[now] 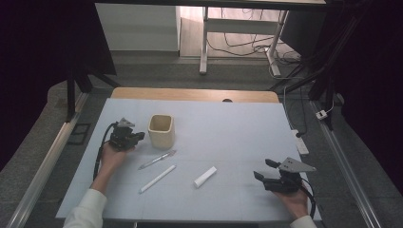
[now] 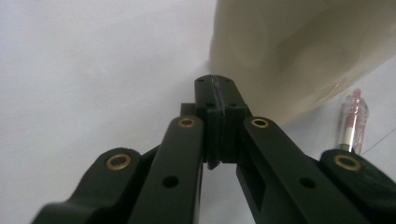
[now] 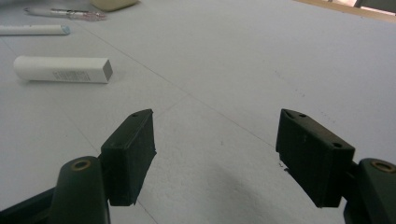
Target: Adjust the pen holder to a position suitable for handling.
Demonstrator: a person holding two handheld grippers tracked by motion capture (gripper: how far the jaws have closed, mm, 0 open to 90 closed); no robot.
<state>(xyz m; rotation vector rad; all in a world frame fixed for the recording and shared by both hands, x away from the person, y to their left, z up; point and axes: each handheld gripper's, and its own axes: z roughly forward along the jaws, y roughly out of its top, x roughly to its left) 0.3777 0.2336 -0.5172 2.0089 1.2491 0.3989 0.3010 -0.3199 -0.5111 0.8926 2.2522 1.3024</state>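
One cup (image 1: 161, 130), two pens (image 1: 157, 160), one tube (image 1: 205, 176)

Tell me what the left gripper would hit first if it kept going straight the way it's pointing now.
Most likely the cream cup. The left gripper, its jaws shut, points at the cup's lower side, close ahead of its tips; the exact gap is hard to judge.

We hold our left hand-held gripper (image 1: 127, 137) at nine o'clock, jaws pressed together; our right hand-held gripper (image 1: 266, 169) at four o'clock, jaws spread.

Matt cream cup (image 1: 161, 130) – clear glossy plastic pen (image 1: 157, 160) – matt black tongs (image 3: 217, 156).
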